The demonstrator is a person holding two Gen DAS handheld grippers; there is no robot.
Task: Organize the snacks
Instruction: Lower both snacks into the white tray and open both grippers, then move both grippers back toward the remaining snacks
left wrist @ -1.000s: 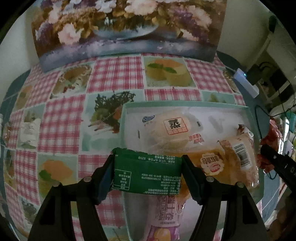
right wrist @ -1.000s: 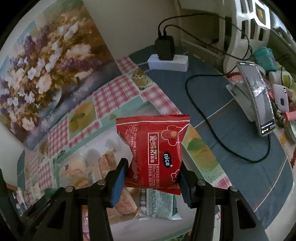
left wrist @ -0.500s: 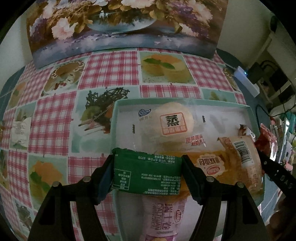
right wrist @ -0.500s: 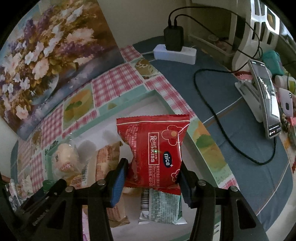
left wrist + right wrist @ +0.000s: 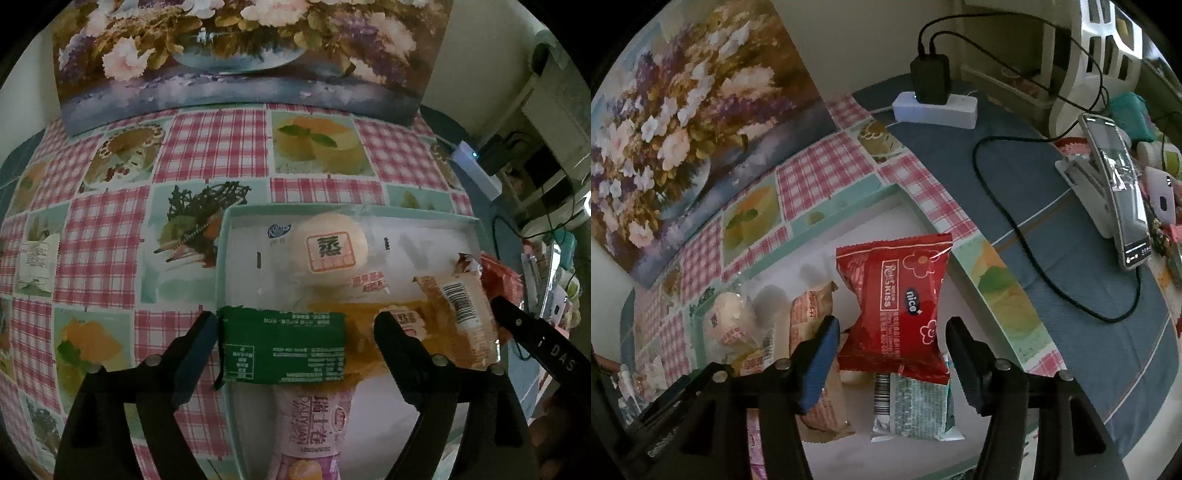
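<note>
A pale green tray holds several wrapped snacks: a round bun, an orange packet and a pink packet. My left gripper is open; the green packet lies between its fingers, touching only the left one, over the tray's left rim. My right gripper is open over the tray; the red packet rests between its spread fingers on a teal packet. The right gripper also shows at the right edge of the left wrist view.
A flower painting leans on the wall behind the checked tablecloth. A white sachet lies at the far left. Right of the tray are a power strip with cables, a phone on a stand and small clutter.
Both grippers have opened: the left one let go of the green packet and the right one let go of the red packet, which dropped onto the snacks in the tray.
</note>
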